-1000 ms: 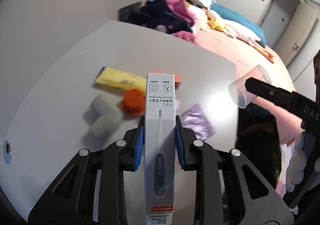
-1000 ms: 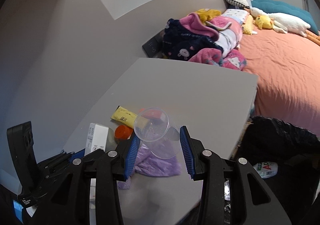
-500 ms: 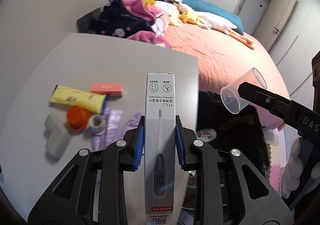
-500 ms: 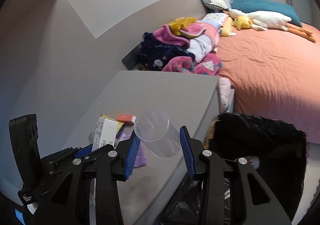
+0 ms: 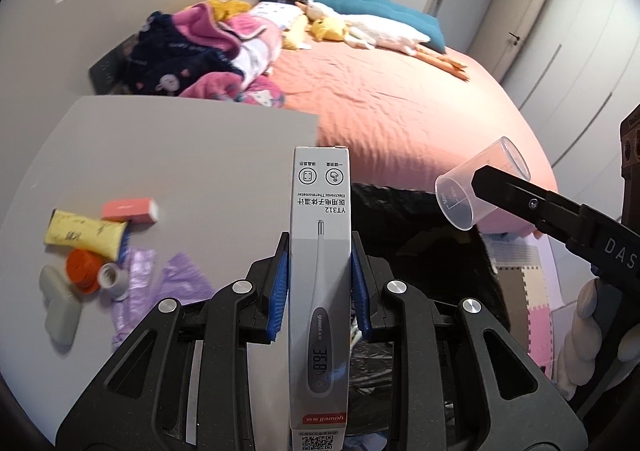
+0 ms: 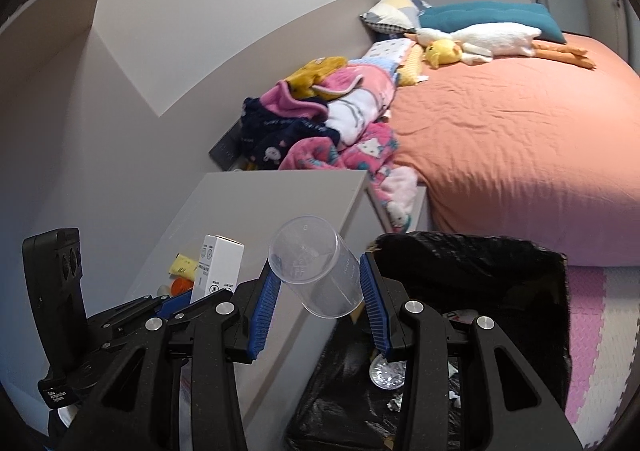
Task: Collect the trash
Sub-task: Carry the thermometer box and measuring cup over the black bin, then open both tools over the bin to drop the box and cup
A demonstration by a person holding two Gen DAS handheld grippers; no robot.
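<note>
Both tools [image 5: 320, 293] [image 6: 318, 301] clamped: box [image 5: 320, 251], cup [image 6: 316, 271].

Both grippers held closed on a load, angled downward.

The left gripper [image 5: 319, 293] is seen at the bottom centre of its own view, its blue pads [image 5: 280, 291] pressed flat against a box. The right gripper [image 6: 318, 299] is clamped on a clear cup, and appears at the right edge of the left view with a gloved hand [image 5: 600, 335] wrapped behind it.

Trash bag [image 6: 472, 291] sits right of the counter [image 6: 280, 203]; bed [image 6: 520, 155] behind it; loose trash [image 5: 86, 239] on the counter's left.
</note>
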